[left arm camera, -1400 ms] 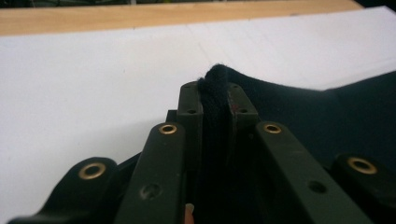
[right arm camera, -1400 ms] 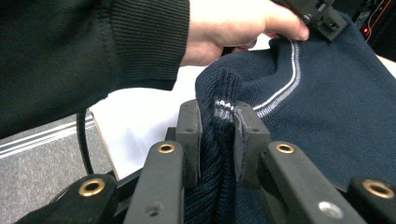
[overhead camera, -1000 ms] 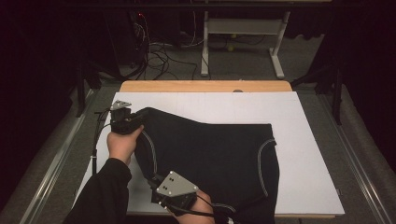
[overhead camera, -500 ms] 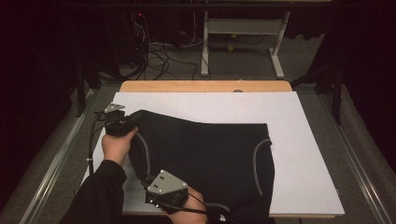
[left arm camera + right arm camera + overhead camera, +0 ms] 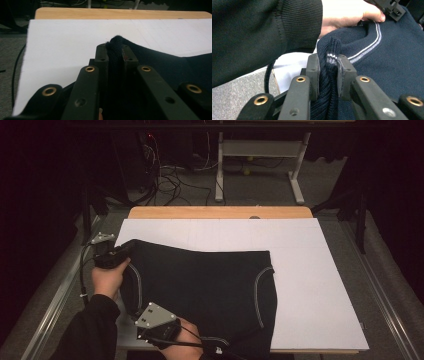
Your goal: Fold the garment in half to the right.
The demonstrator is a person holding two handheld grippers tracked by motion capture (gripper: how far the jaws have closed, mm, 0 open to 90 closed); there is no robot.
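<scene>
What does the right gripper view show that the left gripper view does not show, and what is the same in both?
Right gripper view alone: the garment looks navy, with a pale striped trim along a curved edge. A dark sleeve and a hand gripping the left claw appear beyond the claw.

Left gripper view alone: the white table sheet stretches ahead to a wooden edge, and the cloth looks plain black.

Shared: each claw, the left and the right, is shut on a bunched fold of the same garment above the white sheet.
</scene>
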